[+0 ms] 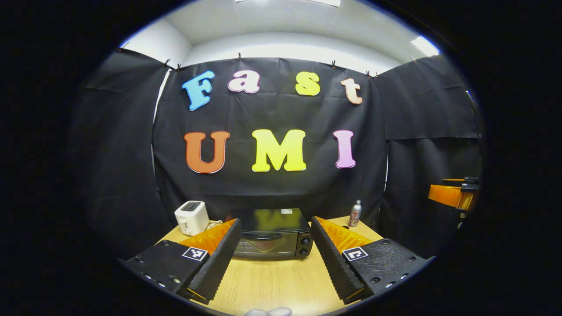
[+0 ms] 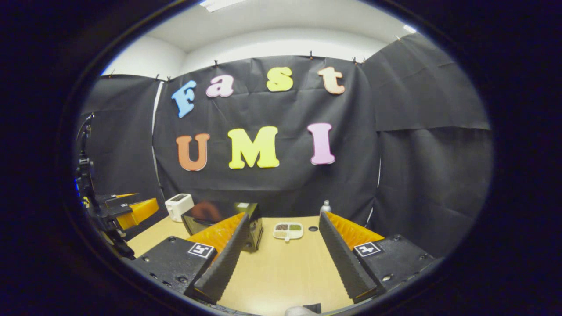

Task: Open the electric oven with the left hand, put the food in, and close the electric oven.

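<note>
On the desk, from left to right, sit a white toaster, the black oven with its door shut, and a can. Both hand-held grippers, left and right, are wide open and hold nothing. A food tray sits right of the oven.

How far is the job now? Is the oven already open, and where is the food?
Nothing looks done yet. The oven door is shut. The left gripper is open, facing the oven, apart from it. The right gripper is open and empty; the food tray lies on the table. Left: open, load, close.
</note>
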`<state>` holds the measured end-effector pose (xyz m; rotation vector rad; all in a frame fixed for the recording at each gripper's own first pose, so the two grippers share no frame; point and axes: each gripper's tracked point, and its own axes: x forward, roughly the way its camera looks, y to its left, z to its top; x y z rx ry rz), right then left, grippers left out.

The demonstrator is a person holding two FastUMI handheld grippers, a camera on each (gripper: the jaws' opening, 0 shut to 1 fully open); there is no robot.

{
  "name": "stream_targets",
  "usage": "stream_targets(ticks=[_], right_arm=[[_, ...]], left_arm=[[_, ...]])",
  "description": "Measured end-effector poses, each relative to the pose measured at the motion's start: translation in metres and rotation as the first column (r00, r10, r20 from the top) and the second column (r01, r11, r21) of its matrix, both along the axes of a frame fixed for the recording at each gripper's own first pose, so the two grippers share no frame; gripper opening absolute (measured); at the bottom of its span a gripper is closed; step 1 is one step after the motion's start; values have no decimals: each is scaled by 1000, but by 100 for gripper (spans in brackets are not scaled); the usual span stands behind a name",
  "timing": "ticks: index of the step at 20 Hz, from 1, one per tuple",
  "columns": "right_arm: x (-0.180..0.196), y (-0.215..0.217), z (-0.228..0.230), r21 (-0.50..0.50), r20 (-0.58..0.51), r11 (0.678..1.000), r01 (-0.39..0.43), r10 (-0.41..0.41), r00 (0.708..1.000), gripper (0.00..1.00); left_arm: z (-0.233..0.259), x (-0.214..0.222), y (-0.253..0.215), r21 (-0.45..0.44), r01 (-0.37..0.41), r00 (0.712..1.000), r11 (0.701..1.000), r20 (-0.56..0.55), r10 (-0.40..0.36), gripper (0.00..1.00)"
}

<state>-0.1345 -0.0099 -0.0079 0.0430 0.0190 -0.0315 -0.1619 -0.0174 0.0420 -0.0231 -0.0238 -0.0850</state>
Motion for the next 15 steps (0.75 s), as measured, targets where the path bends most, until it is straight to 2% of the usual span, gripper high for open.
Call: stream_targets(ticks=[3,8,13,14,15], right_arm=[[-22,-15,1,-1,30,1000,-16,16,999,96],[-56,-36,1,10,54,999,-37,36,998,96],[-52,-37,2,8,55,999,-33,33,998,96],[-50,-37,3,9,54,999,-32,31,998,100],[-49,-36,2,8,51,1000,-30,29,998,96]], left_arm=[[12,-38,-5,27,-40,999,999,30,39,95],[19,-82,-20,-2,-111,993,994,40,111,95],[19,-72,-21,-1,-102,994,995,37,102,95],[19,-70,-23,0,-98,995,995,38,98,96],[19,-69,-25,2,-90,995,996,36,90,96]])
